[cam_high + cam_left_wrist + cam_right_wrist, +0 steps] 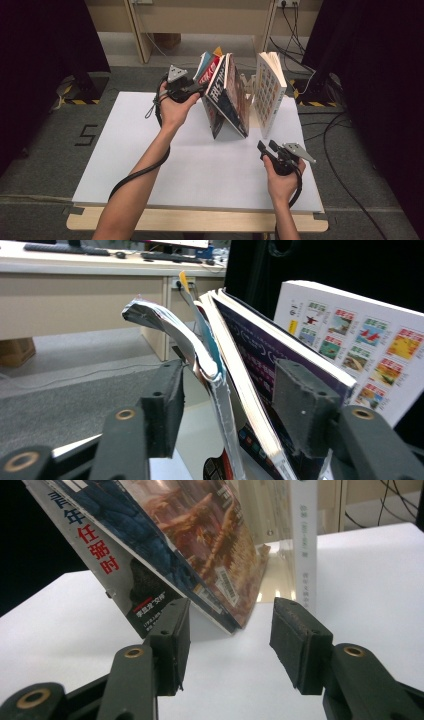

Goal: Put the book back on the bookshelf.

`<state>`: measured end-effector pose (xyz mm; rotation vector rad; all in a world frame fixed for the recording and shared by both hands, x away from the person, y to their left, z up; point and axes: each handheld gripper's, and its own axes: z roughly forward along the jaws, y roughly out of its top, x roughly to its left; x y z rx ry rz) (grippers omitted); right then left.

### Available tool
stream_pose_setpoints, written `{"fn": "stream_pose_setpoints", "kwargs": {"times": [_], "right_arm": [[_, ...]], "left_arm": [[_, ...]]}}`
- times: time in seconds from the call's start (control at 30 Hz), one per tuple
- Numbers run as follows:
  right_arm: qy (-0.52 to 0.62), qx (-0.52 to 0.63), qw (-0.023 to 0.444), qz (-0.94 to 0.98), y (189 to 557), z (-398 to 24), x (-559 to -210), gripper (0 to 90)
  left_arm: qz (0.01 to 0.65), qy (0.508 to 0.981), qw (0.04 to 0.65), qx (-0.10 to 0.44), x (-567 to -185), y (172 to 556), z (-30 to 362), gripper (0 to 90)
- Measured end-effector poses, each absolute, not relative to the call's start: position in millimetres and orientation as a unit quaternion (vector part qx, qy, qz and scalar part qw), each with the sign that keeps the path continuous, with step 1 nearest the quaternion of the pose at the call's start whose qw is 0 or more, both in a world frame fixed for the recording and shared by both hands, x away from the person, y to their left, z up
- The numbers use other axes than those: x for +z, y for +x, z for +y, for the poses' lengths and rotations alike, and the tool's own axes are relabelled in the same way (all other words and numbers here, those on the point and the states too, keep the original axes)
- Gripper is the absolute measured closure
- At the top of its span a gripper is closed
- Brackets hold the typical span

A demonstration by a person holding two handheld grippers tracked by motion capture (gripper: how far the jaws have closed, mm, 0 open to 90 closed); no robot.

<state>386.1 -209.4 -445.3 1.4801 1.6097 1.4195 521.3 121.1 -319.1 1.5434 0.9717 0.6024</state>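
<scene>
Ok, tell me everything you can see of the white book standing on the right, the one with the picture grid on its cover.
The white book is a thick paperback with a glossy white cover that carries a grid of small coloured pictures, and a white spine with print. It stands upright on its bottom edge on the white table, slightly fanned at the top, right of the leaning books. A clear stand sits between them. Neither gripper touches it.

Glossy paper covers are seen on the leaning books [226,97], their page edges matt. The white book [269,92] is coated paper too. A matt white sheet [200,165] is laid over a pale wooden table [200,221]. Rough black pads [300,642] are shown.
</scene>
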Motion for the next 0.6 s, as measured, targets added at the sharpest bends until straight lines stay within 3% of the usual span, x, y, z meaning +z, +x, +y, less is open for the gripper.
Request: {"fn": "stream_pose_setpoints", "kwargs": {"times": [0.6], "right_arm": [[0.514,0.521,0.276,0.623,402.8,-177.7,-431.7,50.0]], "left_arm": [[0.408,0.667,0.566,0.262,-322.2,493.0,157.5,40.4]]}}
